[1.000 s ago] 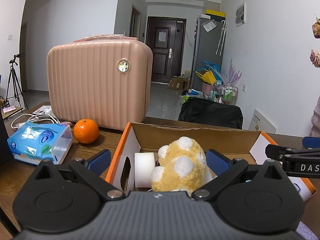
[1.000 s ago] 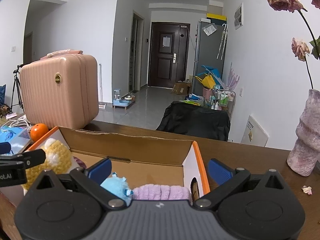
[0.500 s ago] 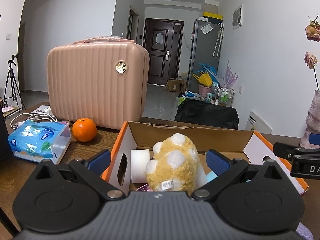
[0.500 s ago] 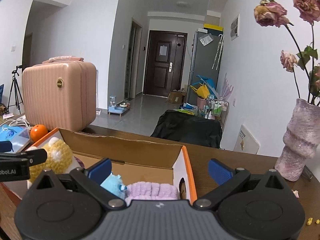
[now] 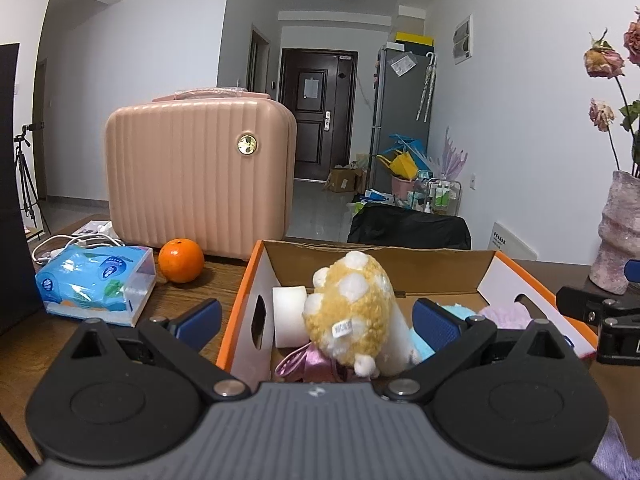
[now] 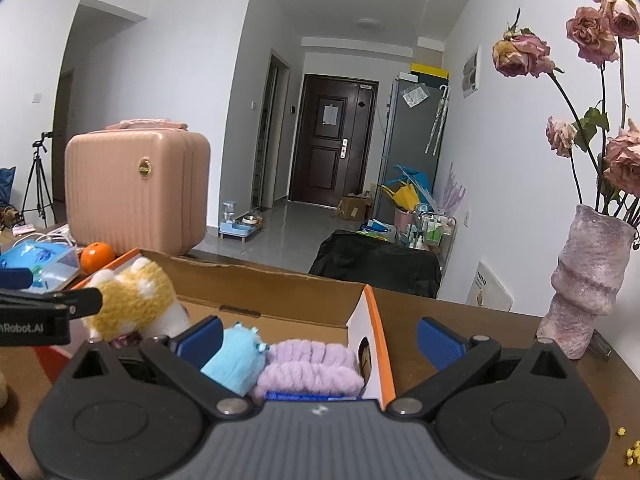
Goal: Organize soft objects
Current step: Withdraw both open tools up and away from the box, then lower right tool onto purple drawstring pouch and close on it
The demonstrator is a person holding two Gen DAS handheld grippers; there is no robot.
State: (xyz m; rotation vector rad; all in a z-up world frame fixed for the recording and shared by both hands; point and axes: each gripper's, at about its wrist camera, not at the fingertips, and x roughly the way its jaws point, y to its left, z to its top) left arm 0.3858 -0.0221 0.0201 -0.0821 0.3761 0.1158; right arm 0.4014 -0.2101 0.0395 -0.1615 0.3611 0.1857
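An orange-edged cardboard box (image 5: 400, 268) stands on the wooden table. In it are a yellow plush with white spots (image 5: 348, 312), a white foam roll (image 5: 289, 316), a light-blue plush (image 6: 236, 356), a lilac fluffy cloth (image 6: 312, 368) and a pink ribbon piece (image 5: 304, 360). My left gripper (image 5: 316, 316) is open and empty, its fingers on either side of the yellow plush and apart from it. My right gripper (image 6: 320, 336) is open and empty over the box's right end (image 6: 372, 344), above the lilac cloth.
A pink hard case (image 5: 196, 176), an orange (image 5: 181, 261) and a blue tissue pack (image 5: 96, 284) stand left of the box. A lilac vase (image 6: 588, 284) with dried roses stands on the right. A dark panel (image 5: 12, 184) is at the far left.
Both grippers have pulled back and risen from the box. The yellow plush now lies lower in the box, tipped over with its label showing. Both stay open.
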